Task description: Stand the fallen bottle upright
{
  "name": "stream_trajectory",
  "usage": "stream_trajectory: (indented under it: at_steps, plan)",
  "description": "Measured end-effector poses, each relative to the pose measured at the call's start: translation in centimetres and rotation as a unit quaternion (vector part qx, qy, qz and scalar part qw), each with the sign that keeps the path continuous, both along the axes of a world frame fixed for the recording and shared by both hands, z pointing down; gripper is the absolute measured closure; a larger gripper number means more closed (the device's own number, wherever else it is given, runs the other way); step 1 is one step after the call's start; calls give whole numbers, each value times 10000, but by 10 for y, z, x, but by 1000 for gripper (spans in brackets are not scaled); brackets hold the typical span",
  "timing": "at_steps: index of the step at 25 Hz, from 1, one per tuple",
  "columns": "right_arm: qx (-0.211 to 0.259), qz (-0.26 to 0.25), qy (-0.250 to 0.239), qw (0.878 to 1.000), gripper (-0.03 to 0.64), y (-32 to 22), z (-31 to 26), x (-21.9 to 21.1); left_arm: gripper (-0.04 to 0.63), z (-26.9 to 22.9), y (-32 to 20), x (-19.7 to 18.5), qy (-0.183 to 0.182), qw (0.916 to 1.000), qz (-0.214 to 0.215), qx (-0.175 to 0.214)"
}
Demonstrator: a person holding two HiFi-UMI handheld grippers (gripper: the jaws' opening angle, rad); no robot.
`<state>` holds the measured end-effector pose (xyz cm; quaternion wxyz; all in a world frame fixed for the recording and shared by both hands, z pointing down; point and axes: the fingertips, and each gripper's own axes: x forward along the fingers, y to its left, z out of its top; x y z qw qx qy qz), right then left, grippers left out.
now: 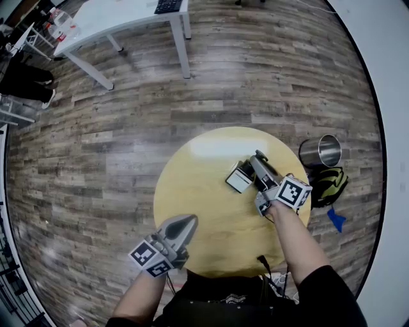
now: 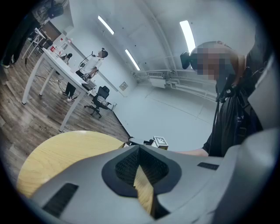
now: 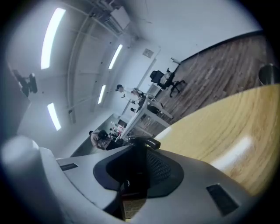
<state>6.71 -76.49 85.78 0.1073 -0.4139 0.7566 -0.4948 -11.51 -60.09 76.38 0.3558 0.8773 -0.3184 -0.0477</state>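
A dark bottle (image 1: 240, 180) with a white label hangs tilted just above the round yellow table (image 1: 192, 172), right of its middle. My right gripper (image 1: 257, 163) is shut on the bottle from the right. In the right gripper view the bottle (image 3: 139, 175) fills the gap between the jaws, black cap pointing away and the label near the camera, and the whole view is rolled. My left gripper (image 1: 189, 222) hovers over the table's near left part, shut and empty. In the left gripper view its jaws (image 2: 139, 151) meet, with only a sliver of table (image 2: 65, 153) showing.
A steel can (image 1: 321, 151) stands on the wooden floor just right of the table, with a green and black bag (image 1: 330, 185) beside it. A white desk (image 1: 128, 19) stands far back left. A dark cable (image 1: 262, 262) lies at the table's near edge.
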Motion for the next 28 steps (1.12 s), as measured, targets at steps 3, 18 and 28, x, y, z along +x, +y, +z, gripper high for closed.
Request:
stream_trajectory:
  at_steps: [3,18,28]
  plan:
    - [539,-289,670,9959,511,1,-18,-10,584,-1,3,-1,19,10000,19,-9]
    - [2047,-1172,2316,9438,511,30,-45,-45,584,-7,16,-3,75,10000,9,3]
    - [3248,-1885,3298,8662,509,83,-38,-69,584,-9,23,-3,106,9999,30,19]
